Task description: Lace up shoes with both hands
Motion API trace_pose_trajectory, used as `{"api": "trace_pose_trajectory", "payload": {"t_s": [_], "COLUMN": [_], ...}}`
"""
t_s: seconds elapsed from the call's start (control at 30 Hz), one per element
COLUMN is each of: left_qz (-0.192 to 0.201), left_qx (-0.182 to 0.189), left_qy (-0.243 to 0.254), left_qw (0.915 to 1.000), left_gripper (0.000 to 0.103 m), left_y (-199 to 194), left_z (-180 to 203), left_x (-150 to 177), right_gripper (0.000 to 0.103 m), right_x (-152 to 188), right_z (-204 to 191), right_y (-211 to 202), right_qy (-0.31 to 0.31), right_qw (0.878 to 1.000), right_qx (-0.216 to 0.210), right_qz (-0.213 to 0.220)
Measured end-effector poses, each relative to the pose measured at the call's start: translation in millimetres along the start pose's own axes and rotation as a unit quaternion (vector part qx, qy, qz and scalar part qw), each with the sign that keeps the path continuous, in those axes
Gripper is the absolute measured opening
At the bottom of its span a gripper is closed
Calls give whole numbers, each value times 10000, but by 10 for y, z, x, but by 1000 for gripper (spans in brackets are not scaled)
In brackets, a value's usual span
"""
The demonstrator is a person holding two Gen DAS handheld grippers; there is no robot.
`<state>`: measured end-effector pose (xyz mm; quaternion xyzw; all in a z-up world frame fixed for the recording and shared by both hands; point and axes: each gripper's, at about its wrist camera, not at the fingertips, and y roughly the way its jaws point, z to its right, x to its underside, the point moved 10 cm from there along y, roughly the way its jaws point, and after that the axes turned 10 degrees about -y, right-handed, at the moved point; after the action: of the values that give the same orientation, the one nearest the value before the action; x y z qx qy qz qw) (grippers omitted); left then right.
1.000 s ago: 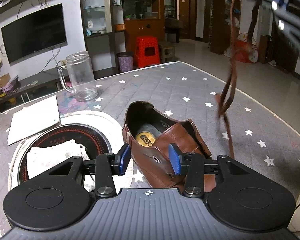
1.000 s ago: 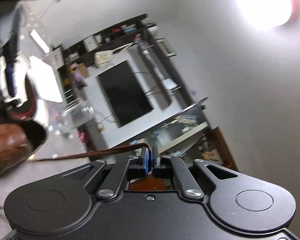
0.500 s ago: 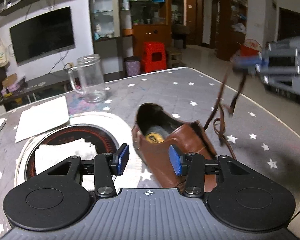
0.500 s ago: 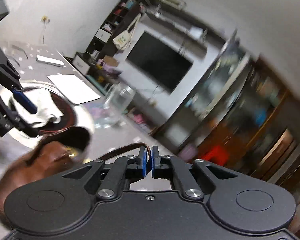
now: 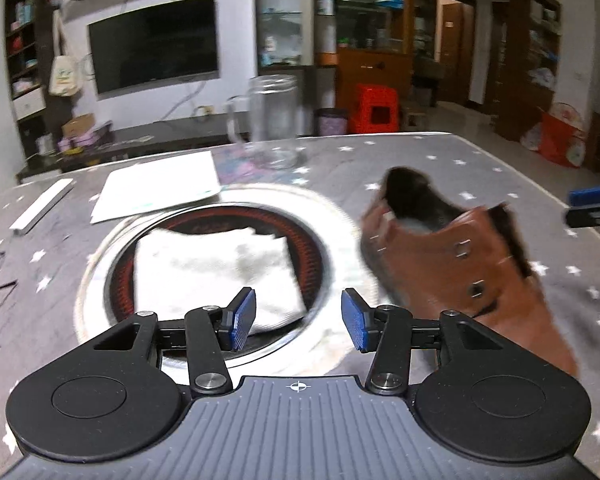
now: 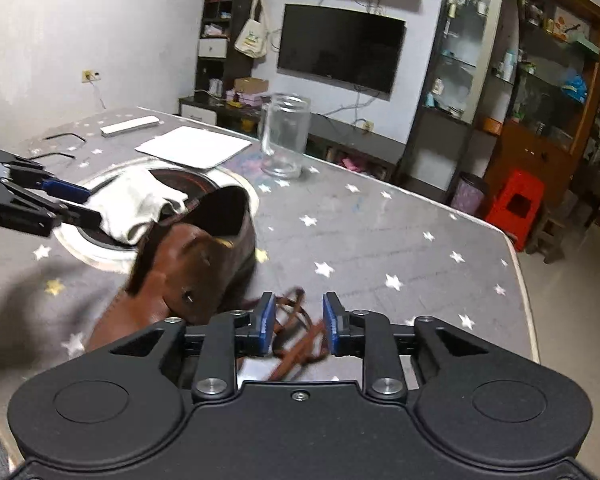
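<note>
On the grey star-print tablecloth (image 6: 380, 236), the brown leather shoe (image 6: 188, 276) is lying at ten o'clock of the spread, empty right gripper (image 6: 296, 322), which is hovering over the loose brown lace (image 6: 296, 354); the left gripper (image 5: 298, 320) is likewise gaping, so pinching near the lace's tip should aid threading.

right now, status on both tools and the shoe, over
Left tool open, empty. Right tool open over loose brown lace. Brown shoe unlaced on table. White cloth beside it.

A home living room. A TV (image 6: 340, 46) hangs on the far wall above a low cabinet, a tote bag (image 6: 252, 36) beside it. Glass display cabinets (image 6: 456, 60) and cluttered shelves (image 5: 24, 32) line the walls; a red stool (image 6: 514, 204) stands on the tiled floor, far right.
</note>
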<state>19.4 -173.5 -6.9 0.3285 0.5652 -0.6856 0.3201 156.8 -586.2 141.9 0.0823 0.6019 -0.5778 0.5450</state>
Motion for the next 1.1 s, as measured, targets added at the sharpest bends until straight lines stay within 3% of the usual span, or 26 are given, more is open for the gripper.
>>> {"api": "trace_pose_trajectory", "payload": {"t_s": [0.1,0.37,0.57,1.1], "left_qz": [68,209,278,47], "left_qx": [-152,-547,-840,-907], "left_qy": [-66,-267,-312,-402], "left_qw": [9998,9979,9956,9951], "left_gripper": [50,56,60,65], "left_y": [-7,67,170,471], "left_z": [-159,-610,-962,-1317], "left_x": [48,1,-77,-57], "right_gripper": [41,44,52,66], "right_x": [214,713,965,1075], "right_z": [93,465,705,742], "right_y": [53,273,370,510], "right_qy": [350,1101,1512,1644], "right_qw": [9992,9908,9831,9820], "right_qx": [148,713,948,886], "right_qz": [-92,-333,-398,-280]}}
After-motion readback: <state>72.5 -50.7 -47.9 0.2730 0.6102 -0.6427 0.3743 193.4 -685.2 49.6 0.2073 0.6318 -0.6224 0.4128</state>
